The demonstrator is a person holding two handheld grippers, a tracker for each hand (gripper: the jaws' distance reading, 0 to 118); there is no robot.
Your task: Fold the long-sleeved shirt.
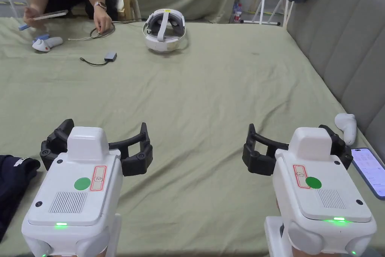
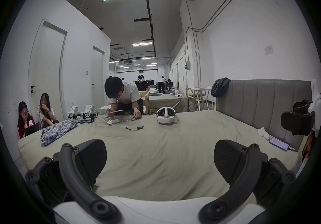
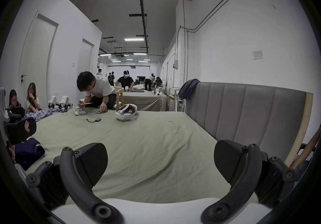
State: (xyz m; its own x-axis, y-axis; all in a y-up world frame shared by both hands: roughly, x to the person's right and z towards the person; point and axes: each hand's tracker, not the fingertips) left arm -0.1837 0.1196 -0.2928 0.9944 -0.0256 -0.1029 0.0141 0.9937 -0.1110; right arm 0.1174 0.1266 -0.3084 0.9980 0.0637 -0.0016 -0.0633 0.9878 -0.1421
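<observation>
From the head view, we hold the left hand-held gripper (image 1: pixel 99 145) and right hand-held gripper (image 1: pixel 291 145) released above the bed (image 1: pixel 210 92); we should swing left for the dark shirt (image 1: pixel 13 186). The right gripper view shows that shirt (image 3: pixel 28 152) bunched, navy, at the bed's left edge.

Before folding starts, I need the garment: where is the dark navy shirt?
In the head view the dark navy shirt lies bunched at the bed's near left edge, just left of the left gripper.

head cam looks down over bed (image 1: pixel 210 92), both tongs cams low, facing fwd, sharing headset (image 2: pixel 165 115)
</observation>
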